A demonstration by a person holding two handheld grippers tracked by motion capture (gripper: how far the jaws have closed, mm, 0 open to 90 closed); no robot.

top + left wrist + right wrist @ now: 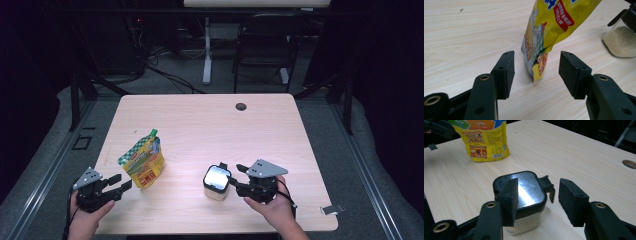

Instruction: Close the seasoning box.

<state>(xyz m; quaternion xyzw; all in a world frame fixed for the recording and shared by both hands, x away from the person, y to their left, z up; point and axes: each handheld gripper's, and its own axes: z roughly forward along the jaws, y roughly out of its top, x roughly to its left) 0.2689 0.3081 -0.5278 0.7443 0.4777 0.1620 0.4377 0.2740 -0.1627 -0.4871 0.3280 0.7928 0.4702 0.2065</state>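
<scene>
The jar (pixel 522 200) stands at table centre-front, just at nine o'clock of the right gripper (pixel 233 176), jaws spread, gripping nothing; the left gripper (pixel 536 70), also spread, faces the upright pouch (pixel 143 161) at two o'clock

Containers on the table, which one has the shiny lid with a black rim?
The square glass jar of pale granules by the right gripper. Its lid is mirror-bright with a black latch. The other container, the yellow stand-up pouch, is soft printed foil near the left gripper.
</scene>
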